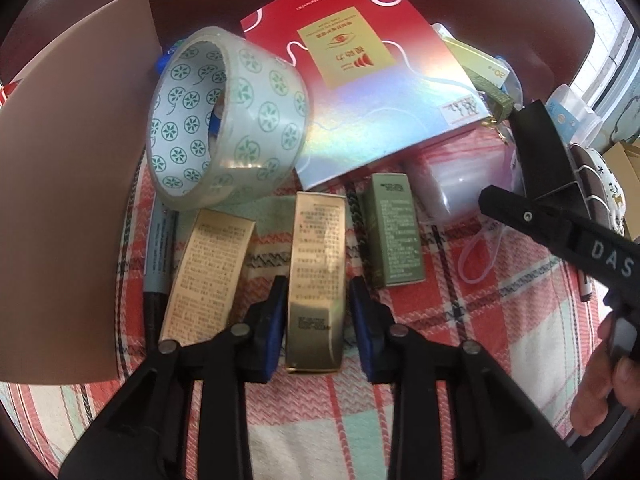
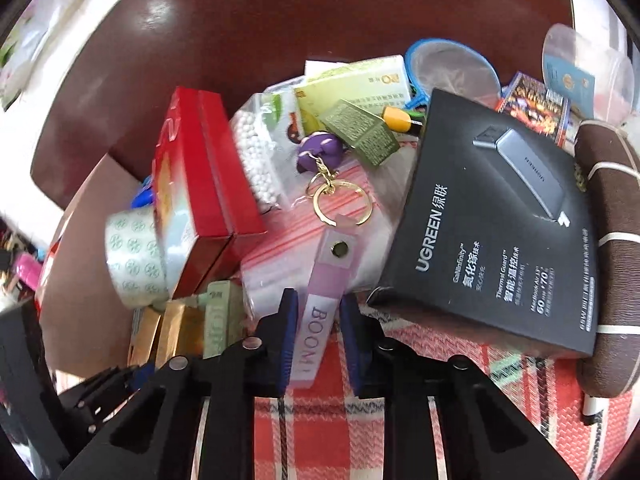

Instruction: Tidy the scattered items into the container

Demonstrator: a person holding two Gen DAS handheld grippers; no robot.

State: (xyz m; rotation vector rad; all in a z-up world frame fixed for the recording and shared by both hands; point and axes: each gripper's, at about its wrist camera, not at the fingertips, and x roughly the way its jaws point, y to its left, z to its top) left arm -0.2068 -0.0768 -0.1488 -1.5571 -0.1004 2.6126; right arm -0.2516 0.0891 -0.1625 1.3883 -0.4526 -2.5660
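Observation:
In the left wrist view my left gripper (image 1: 318, 320) has its blue pads against both sides of a long gold box (image 1: 318, 264) that lies on the plaid cloth (image 1: 460, 340). A second gold box (image 1: 208, 276) and a green box (image 1: 396, 232) lie on either side of it. In the right wrist view my right gripper (image 2: 319, 336) is shut on a pink strap printed BOOM! (image 2: 320, 312). The strap leads up to a gold key ring (image 2: 342, 206) and a purple charm (image 2: 318, 150). It rests on clear zip bags (image 2: 280, 264).
A tape roll (image 1: 224, 120), a red holographic box (image 1: 376, 92), a blue marker (image 1: 158, 256) and a brown card sheet (image 1: 68, 180) crowd the left. A black UGREEN box (image 2: 492, 224), a brown pouch (image 2: 616, 240), a bag of white beads (image 2: 256, 148) and a person's hand (image 1: 600, 396) are at the right.

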